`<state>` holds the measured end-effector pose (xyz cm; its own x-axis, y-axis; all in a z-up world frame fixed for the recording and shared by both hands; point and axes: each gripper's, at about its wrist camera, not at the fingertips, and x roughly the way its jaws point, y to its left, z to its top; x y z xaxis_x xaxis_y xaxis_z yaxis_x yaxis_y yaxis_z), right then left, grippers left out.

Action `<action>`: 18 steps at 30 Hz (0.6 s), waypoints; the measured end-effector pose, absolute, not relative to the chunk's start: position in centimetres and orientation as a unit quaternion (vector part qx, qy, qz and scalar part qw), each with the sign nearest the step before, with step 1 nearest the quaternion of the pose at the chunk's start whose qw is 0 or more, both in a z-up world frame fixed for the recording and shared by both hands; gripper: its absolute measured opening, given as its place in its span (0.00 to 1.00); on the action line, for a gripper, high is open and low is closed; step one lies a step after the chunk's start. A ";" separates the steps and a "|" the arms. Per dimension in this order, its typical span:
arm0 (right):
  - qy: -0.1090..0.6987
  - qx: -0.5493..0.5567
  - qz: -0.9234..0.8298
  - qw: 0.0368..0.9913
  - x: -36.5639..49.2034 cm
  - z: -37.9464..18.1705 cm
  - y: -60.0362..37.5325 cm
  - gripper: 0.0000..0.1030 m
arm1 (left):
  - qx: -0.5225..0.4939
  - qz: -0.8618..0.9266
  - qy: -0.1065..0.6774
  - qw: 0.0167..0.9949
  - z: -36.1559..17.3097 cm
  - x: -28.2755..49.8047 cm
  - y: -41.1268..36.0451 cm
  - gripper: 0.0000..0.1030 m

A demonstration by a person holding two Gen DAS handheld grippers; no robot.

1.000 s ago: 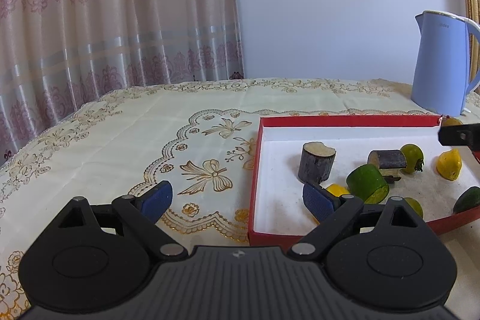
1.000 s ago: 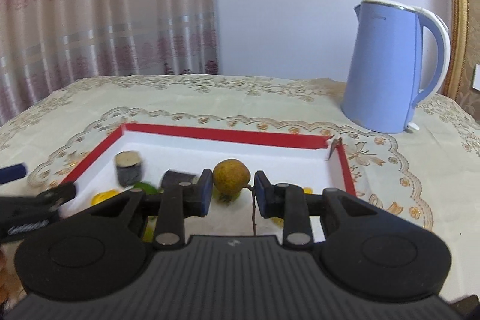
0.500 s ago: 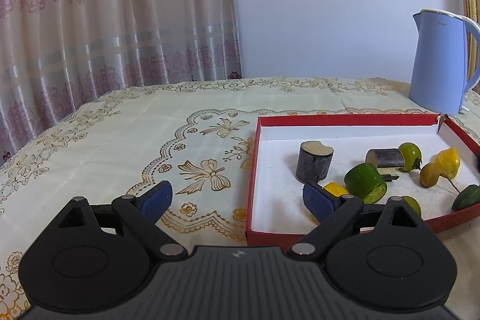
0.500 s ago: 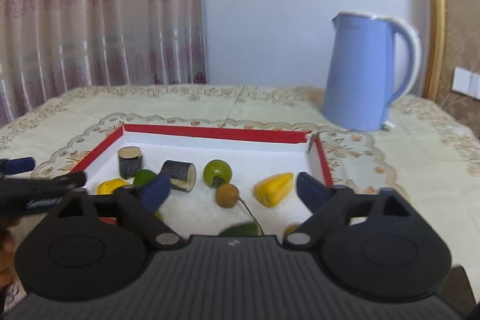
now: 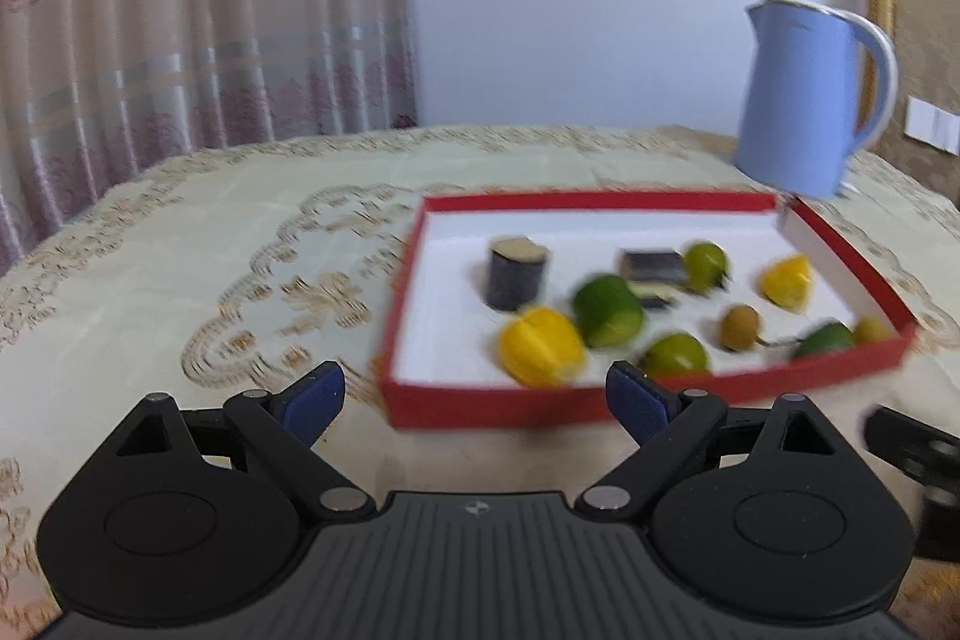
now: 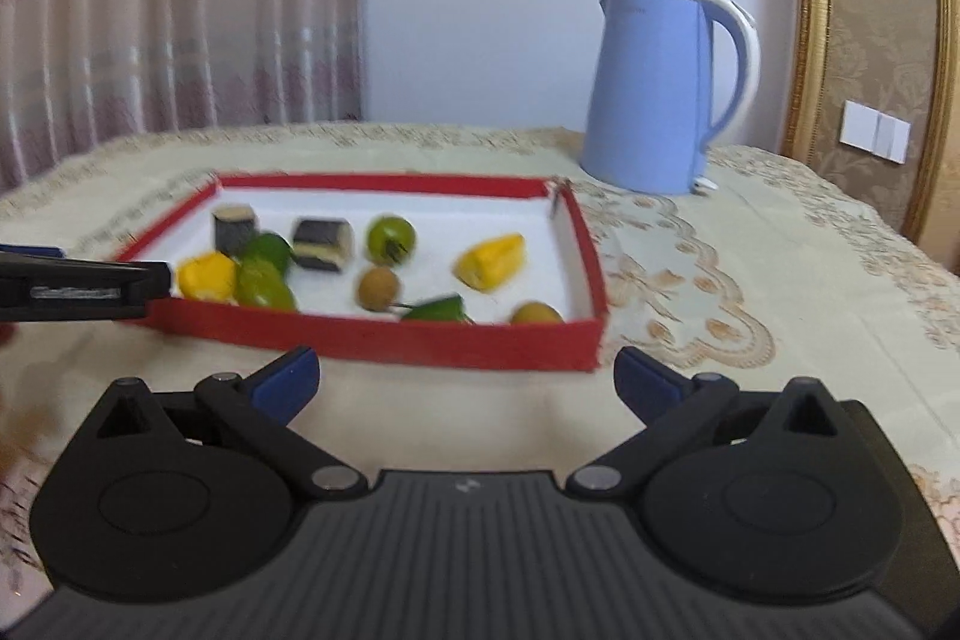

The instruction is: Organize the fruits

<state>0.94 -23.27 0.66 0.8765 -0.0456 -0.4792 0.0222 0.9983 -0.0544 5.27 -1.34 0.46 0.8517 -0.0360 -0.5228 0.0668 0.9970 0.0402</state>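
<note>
A red-walled tray (image 5: 492, 406) with a white floor holds several fruits: a brown longan (image 5: 740, 327) with a stem, yellow pieces (image 5: 540, 346), green fruits (image 5: 607, 310) and dark sugarcane chunks (image 5: 516, 273). The tray also shows in the right wrist view (image 6: 420, 343), with the longan (image 6: 378, 287) near its middle. My left gripper (image 5: 474, 400) is open and empty, just in front of the tray's near wall. My right gripper (image 6: 465, 383) is open and empty, in front of the tray's near wall.
A blue electric kettle (image 6: 657, 91) stands behind the tray at the right on the embroidered tablecloth (image 5: 210, 268). Curtains hang at the back left. A gold frame (image 6: 810, 10) and a wall switch stand at the right. The left gripper's finger (image 6: 84, 289) crosses the right view's left edge.
My right gripper opened and let go of the longan, which now lies in the tray. Both grippers have pulled back from the tray toward the near side.
</note>
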 end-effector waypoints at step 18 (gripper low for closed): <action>0.285 -0.031 -0.029 0.958 2.7 -0.9 -23.6 1.00 | 0.055 -0.045 0.280 0.957 -0.8 4.2 -4.3 0.95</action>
